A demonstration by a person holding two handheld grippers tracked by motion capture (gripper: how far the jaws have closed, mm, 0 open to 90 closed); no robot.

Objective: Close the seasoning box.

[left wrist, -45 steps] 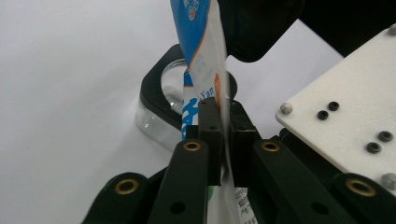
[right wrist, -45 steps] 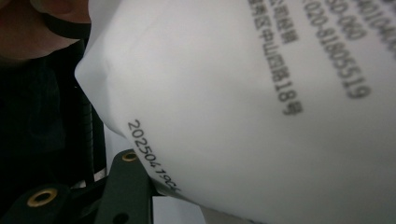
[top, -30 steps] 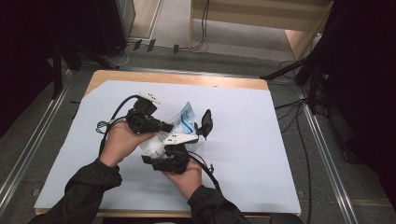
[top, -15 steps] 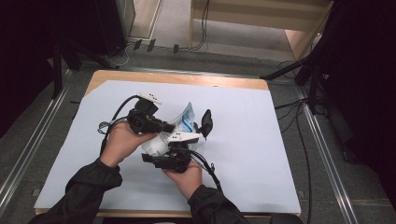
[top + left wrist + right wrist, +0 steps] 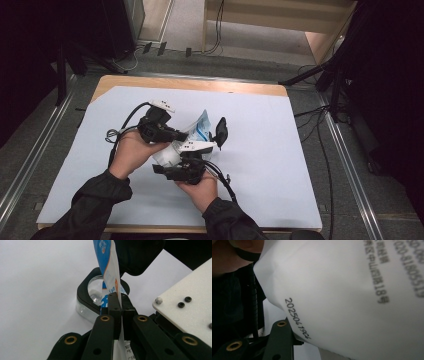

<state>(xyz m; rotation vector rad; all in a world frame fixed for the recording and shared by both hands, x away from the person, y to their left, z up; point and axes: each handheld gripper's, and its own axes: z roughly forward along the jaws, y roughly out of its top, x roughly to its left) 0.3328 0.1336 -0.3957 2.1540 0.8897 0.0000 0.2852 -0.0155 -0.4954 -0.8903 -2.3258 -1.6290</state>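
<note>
Held above the bench (image 5: 280,150), the thin, floppy, slick sachet (image 5: 110,272) is pinched at its flat edge by the left tool (image 5: 121,312), its body resting against the half-spread right tool (image 5: 192,150), so it likely handles best by its sealed edges.

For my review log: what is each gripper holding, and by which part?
Left gripper pinches the blue-and-white packet by its thin edge. Right gripper's hold cannot be told.

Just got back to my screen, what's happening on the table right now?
A person works over the pale blue table cover with a gripper in each hand. The left gripper is shut on the edge of a blue and white packet. The right gripper has the packet's white printed side right against its camera. A clear container lies beneath.
</note>
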